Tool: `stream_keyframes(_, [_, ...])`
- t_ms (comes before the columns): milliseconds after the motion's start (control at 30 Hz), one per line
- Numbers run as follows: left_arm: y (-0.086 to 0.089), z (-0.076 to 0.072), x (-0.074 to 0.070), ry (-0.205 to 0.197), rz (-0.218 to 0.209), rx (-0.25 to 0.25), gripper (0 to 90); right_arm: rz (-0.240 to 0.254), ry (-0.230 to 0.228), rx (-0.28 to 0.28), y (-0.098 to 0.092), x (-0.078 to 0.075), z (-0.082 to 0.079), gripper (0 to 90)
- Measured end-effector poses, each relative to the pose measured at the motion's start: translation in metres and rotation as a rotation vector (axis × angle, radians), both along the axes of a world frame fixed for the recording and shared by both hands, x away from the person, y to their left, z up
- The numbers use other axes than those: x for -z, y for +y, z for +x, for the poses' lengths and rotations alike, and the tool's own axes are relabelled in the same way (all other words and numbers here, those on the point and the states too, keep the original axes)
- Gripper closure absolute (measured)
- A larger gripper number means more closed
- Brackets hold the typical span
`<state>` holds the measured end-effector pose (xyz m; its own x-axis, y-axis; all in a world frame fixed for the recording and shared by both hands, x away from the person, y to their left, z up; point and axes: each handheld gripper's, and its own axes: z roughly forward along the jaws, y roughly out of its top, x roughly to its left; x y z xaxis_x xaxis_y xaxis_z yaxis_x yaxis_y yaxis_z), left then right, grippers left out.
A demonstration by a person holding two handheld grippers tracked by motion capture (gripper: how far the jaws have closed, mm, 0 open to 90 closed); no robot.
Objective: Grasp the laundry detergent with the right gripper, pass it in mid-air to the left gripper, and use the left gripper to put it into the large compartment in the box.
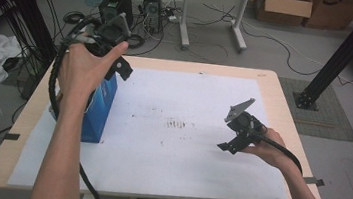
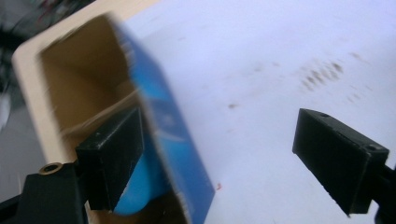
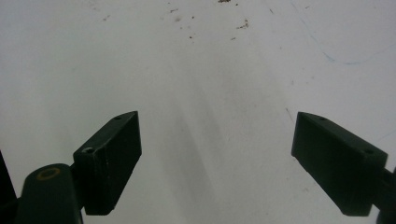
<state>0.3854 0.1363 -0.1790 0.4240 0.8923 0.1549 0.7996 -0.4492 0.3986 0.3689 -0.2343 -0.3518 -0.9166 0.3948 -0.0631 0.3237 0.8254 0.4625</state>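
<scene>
Black jaws of the left gripper (image 2: pixel 219 163) stand spread wide and pinch nothing; the open blue box (image 2: pixel 159 126) is under its left jaw, not between them. It stands upright near the tabletop's (image 1: pixel 267 79) left edge. Right gripper (image 1: pixel 229 145), jaws also spread, hovers over bare white paper (image 1: pixel 183 150). Box print is unreadable.

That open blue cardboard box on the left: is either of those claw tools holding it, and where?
No. The left gripper is open above the open blue cardboard box; the right gripper is open and empty.
</scene>
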Motion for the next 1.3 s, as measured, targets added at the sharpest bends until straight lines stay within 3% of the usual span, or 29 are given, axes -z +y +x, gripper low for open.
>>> stream_keyframes(33, [0.0, 0.0, 0.0, 0.0, 0.0, 0.0, 17.0, 0.0, 0.0, 0.0, 0.0, 0.0, 0.0, 15.8])
stream_keyframes(67, [-0.01, -0.002, 0.003, 0.013, -0.002, 0.065, 17.0, 0.0, -0.004, 0.005, -0.001, -0.002, 0.0, 15.8])
stream_keyframes(133, [-0.018, -0.003, 0.008, 0.024, -0.012, 0.132, 17.0, 0.0, -0.005, 0.007, -0.003, -0.003, -0.001, 15.8])
stream_keyframes(167, [-0.018, -0.003, 0.008, 0.024, -0.012, 0.132, 17.0, 0.001, -0.004, 0.01, -0.003, -0.004, -0.001, 15.8])
stream_keyframes(233, [-0.026, -0.003, 0.014, 0.039, -0.021, 0.179, 17.0, -0.003, -0.005, 0.012, -0.004, -0.005, -0.001, 15.8])
stream_keyframes(267, [-0.034, -0.003, 0.023, 0.053, -0.018, 0.219, 17.0, -0.005, -0.007, 0.011, -0.004, -0.006, -0.001, 15.8])
stream_keyframes(367, [-0.041, -0.003, 0.032, 0.067, -0.012, 0.254, 17.0, -0.005, -0.008, 0.015, -0.004, -0.009, -0.001, 15.9])
stream_keyframes(467, [-0.053, -0.002, 0.053, 0.103, -0.012, 0.311, 17.1, -0.007, -0.01, 0.019, -0.005, -0.01, -0.002, 15.9])
stream_keyframes(500, [-0.053, -0.002, 0.053, 0.103, -0.012, 0.311, 17.1, -0.006, -0.011, 0.02, -0.005, -0.01, -0.002, 15.9])
stream_keyframes(533, [-0.058, -0.002, 0.068, 0.121, -0.015, 0.328, 17.1, -0.003, -0.012, 0.02, -0.005, -0.011, -0.002, 15.9])
stream_keyframes(567, [-0.058, -0.002, 0.068, 0.121, -0.015, 0.328, 17.1, -0.003, -0.011, 0.023, -0.005, -0.011, -0.002, 15.9])
stream_keyframes(600, [-0.062, -0.002, 0.081, 0.136, -0.009, 0.349, 17.1, -0.004, -0.012, 0.023, -0.005, -0.011, -0.002, 15.9])
stream_keyframes(633, [-0.062, -0.002, 0.081, 0.136, -0.009, 0.349, 17.1, -0.005, -0.013, 0.023, -0.005, -0.011, -0.003, 15.9])
stream_keyframes(667, [-0.065, -0.001, 0.094, 0.16, -0.007, 0.362, 17.2, -0.005, -0.014, 0.022, -0.006, -0.011, -0.003, 15.9])
stream_keyframes(700, [-0.065, -0.001, 0.094, 0.16, -0.007, 0.362, 17.2, -0.005, -0.014, 0.022, -0.006, -0.011, -0.003, 16.0])
stream_keyframes(733, [-0.067, 0.0, 0.106, 0.181, -0.002, 0.37, 17.2, -0.009, -0.013, 0.018, -0.006, -0.011, -0.002, 16.0])
stream_keyframes(767, [-0.067, 0.0, 0.106, 0.181, -0.002, 0.37, 17.2, -0.01, -0.01, 0.023, -0.007, -0.012, -0.002, 16.0])
stream_keyframes(867, [-0.07, 0.002, 0.124, 0.212, -0.001, 0.378, 17.2, -0.012, -0.01, 0.028, -0.008, -0.011, -0.001, 16.0])
stream_keyframes(1033, [-0.074, 0.003, 0.136, 0.224, -0.004, 0.392, 17.3, -0.011, -0.01, 0.028, -0.009, -0.012, 0.0, 16.0])
stream_keyframes(1067, [-0.077, 0.004, 0.14, 0.23, 0.013, 0.392, 17.4, -0.012, -0.011, 0.028, -0.009, -0.012, 0.001, 16.0])
stream_keyframes(1300, [-0.08, 0.003, 0.14, 0.224, 0.012, 0.404, 17.3, -0.016, -0.015, 0.033, -0.009, -0.013, 0.001, 16.0])
